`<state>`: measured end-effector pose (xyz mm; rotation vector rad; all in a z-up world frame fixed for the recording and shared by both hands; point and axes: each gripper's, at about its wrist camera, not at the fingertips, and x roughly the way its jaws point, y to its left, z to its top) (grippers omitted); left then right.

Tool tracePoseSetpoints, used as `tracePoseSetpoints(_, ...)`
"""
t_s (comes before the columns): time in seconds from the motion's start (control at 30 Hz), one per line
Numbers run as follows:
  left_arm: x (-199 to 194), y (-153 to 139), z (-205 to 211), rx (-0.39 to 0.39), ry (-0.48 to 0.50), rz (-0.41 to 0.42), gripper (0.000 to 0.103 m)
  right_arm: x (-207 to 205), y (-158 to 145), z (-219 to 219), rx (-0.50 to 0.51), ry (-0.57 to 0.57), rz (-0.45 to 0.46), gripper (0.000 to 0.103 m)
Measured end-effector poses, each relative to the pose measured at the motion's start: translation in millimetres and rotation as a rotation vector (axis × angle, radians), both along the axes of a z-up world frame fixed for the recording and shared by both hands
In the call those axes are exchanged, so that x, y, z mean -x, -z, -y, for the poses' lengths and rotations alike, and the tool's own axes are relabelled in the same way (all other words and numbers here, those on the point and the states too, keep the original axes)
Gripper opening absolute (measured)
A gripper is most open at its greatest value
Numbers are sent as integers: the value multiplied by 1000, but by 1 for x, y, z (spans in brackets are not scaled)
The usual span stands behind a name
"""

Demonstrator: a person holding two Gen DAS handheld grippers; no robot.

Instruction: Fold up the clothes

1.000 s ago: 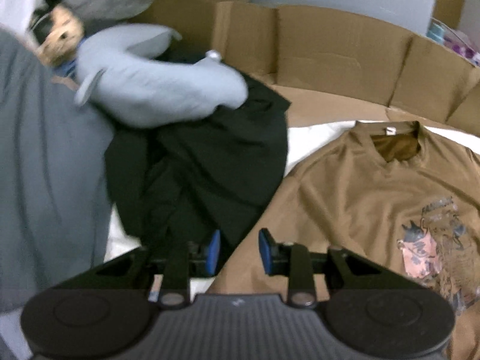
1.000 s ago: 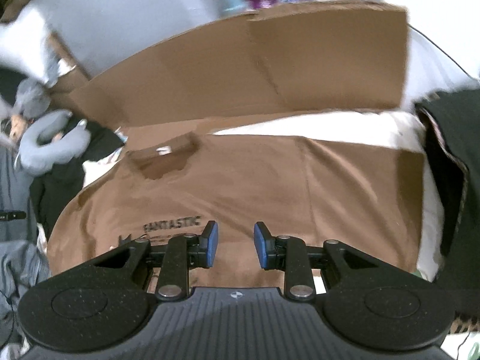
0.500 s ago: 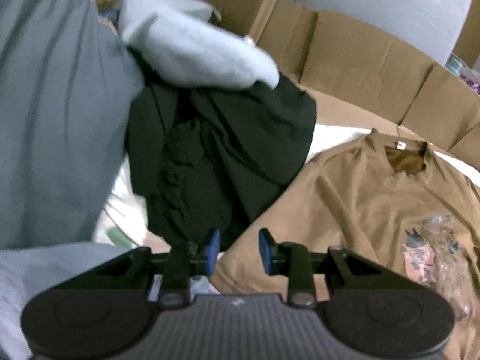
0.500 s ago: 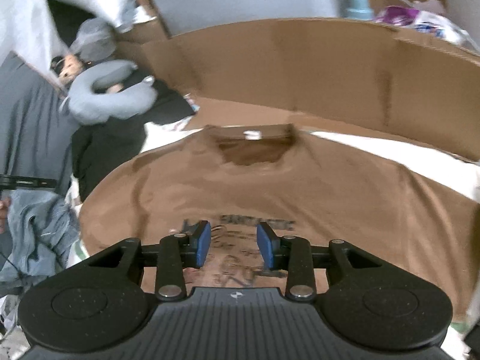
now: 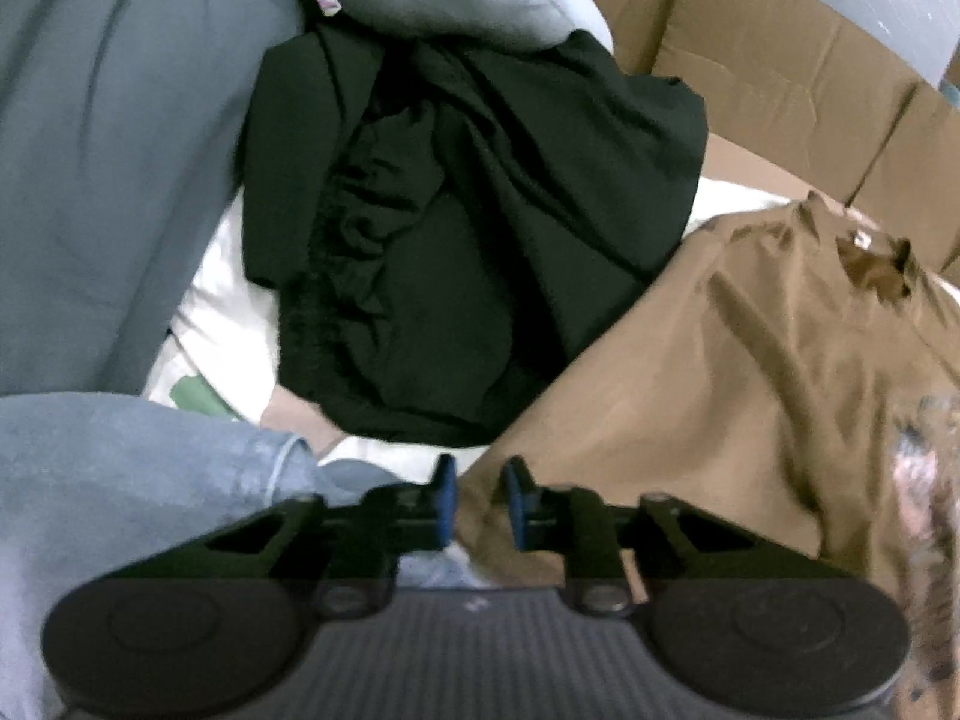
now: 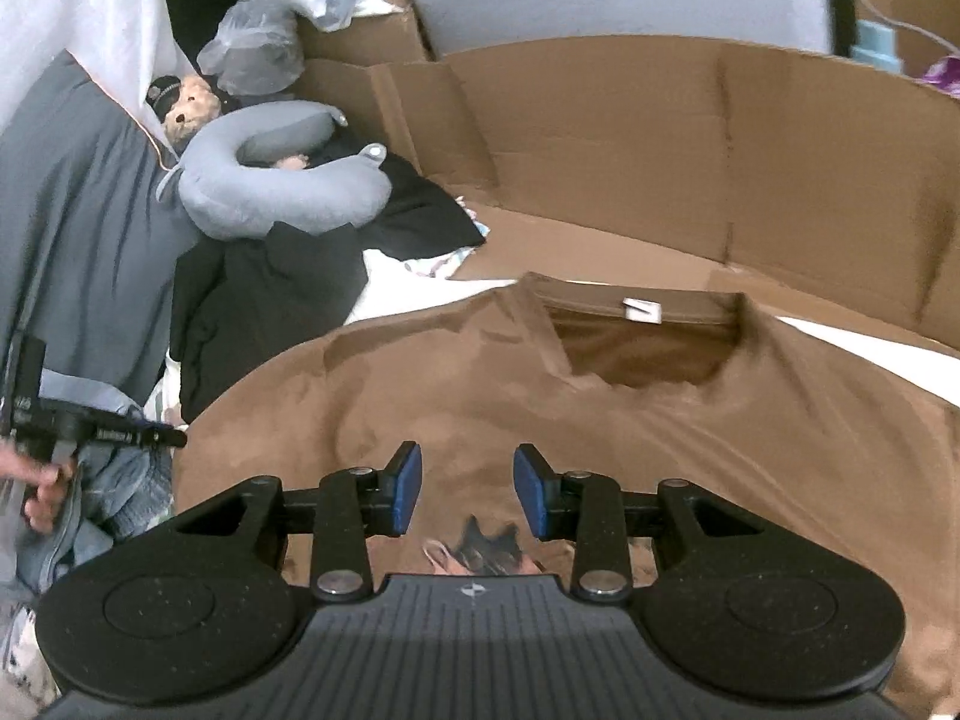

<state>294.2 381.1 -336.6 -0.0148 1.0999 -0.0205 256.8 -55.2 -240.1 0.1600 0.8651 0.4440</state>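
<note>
Both claws are parted with nothing between them, the left gripper (image 5: 478,501) at the edge of the brown shirt (image 6: 660,420) (spread flat), the right gripper (image 6: 467,492) above its chest print.

Left tongs (image 5: 478,501) swung down to brown shirt (image 5: 750,360) sleeve edge.

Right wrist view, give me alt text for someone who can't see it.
An open right gripper hovers over a brown T-shirt spread flat, collar toward a cardboard wall. To the left lie dark clothes, a grey neck pillow and the left gripper.
</note>
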Motion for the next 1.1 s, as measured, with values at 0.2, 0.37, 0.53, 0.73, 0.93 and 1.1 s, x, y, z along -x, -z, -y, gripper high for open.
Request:
tracePoseSetpoints(0.2,-5,-3,-3,50,-27,-11,18,-22,17,-34,-4,-26,-4,41)
tracePoseSetpoints(0.37,-13,0,9,4,64,-44,33,-57,22,-43,-1,17,1,41)
tracePoseSetpoints(0.53,-25,6,22,-100,183,-124,34,-155,26,-27,10,215,3,41)
tracePoseSetpoints(0.73,-38,-20,28,-184,279,-91,57,-272,31,-8,23,453,5,41)
tracePoseSetpoints(0.93,-49,-9,25,-154,406,-232,53,-336,39,4,46,537,3,41)
tracePoseSetpoints(1.1,-53,16,21,-119,425,-297,52,-363,51,9,81,523,-4,41)
